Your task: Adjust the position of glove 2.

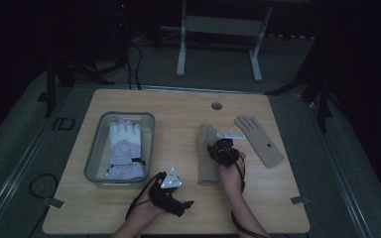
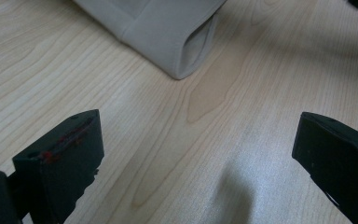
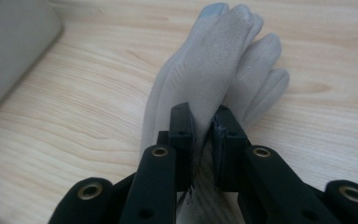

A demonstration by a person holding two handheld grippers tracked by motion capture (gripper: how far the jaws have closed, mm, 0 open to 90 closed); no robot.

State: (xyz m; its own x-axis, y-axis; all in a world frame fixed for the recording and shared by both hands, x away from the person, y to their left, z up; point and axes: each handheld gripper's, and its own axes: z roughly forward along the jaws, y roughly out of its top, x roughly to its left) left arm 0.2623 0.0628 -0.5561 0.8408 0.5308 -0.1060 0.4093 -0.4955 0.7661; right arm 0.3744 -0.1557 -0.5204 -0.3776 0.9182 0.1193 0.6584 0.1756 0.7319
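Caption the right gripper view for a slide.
Right gripper with jaws pinched on a beige glove lying on the wooden table.

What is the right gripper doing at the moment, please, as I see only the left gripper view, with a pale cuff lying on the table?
Observer: The right gripper is shut on the beige glove, whose cuff you see. Its fingers pinch a raised fold of the fabric.
Operator: Is there a partner to that glove?
Observer: Yes, a second beige glove lies flat on the table just to the right of it, apart from it.
Operator: Is anything else on the table?
Observer: A grey tray at the table's left side holds a padded white glove.
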